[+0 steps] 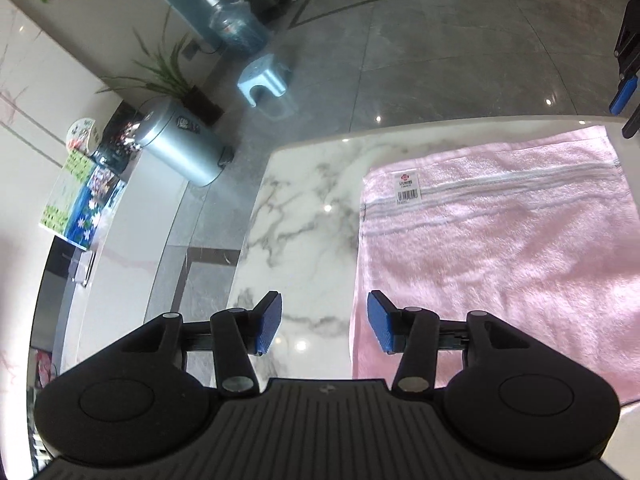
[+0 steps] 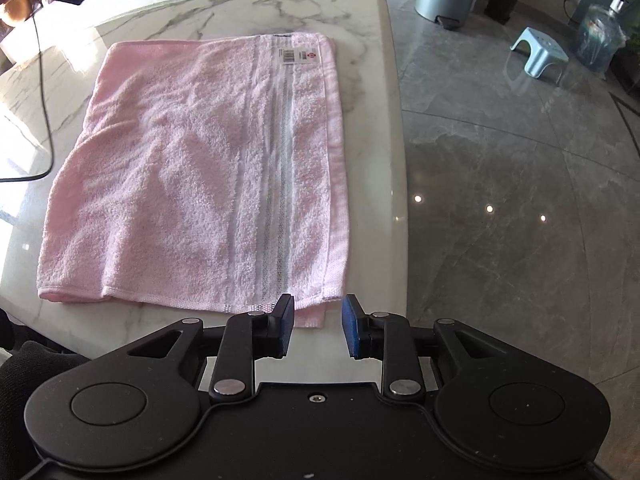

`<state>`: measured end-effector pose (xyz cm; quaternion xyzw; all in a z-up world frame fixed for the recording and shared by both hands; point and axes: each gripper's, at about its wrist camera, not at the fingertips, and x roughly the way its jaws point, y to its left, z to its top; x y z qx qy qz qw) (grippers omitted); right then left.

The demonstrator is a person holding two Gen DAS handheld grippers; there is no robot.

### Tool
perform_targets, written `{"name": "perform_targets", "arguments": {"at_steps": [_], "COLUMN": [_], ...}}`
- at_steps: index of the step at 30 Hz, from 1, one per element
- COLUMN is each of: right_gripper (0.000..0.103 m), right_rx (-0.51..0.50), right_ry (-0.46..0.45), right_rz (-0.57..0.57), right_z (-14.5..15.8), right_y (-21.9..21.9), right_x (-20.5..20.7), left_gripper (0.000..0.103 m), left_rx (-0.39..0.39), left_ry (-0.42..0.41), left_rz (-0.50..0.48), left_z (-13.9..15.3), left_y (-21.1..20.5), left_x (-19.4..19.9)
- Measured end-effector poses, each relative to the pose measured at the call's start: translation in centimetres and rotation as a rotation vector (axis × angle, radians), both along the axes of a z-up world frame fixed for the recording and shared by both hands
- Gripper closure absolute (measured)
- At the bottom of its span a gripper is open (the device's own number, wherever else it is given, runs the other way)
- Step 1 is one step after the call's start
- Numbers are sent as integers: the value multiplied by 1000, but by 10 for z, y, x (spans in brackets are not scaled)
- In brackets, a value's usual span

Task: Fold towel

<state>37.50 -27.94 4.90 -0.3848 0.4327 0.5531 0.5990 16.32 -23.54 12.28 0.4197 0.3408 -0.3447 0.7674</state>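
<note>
Marble table, grey tile floor. Right gripper parted, empty, just above towel's near right corner. Left gripper wide apart, empty, over bare marble beside towel's edge. Towel folded, lying flat.

The towel runs off the left wrist view's right edge; its label print is too small to read.

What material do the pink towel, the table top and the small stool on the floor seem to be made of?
Pink towel: looped terry cloth, probably cotton; fuzzy matte pile with a flat woven stripe.
Table top: white marble or a marble-look slab; grey veins, glossy, with light spots reflected in it.
Small stool: pale blue moulded plastic, judging by its smooth one-piece shape.
</note>
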Motion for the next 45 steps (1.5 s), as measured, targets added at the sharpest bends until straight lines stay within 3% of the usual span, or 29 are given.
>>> {"name": "perform_targets", "arguments": {"at_steps": [3,8,12,18,23,28,31,35,43,45], "right_gripper": [76,76,76,76,70,68,67,67,68,77], "right_rx": [-13,-17,2,7,4,-31,-60,-109,-136,-136], "right_ry": [3,36,75,76,107,41,47,38,22,-9], "right_rz": [-16,-10,84,319,421,535,584,627,653,678], "right_z": [-1,-2,6,11,6,-10,-20,-35,-46,-46], "right_y": [1,-1,4,16,24,36,43,49,53,51], "right_x": [-4,-20,-57,-138,-177,-212,-223,-228,-228,-231], "left_gripper": [56,56,56,56,56,56,56,56,56,61], "left_rx": [-69,-154,-290,-356,-355,-385,-400,-371,-412,-396], "left_ry": [99,184,303,353,389,418,444,455,441,427], "left_rz": [84,231,376,475,511,564,589,589,591,561], "left_z": [3,-17,-43,-72,-85,-95,-103,-117,-123,-123], "left_y": [27,68,99,114,118,123,125,122,128,125], "left_x": [-25,-52,-52,-36,-17,11,30,50,64,60]}}
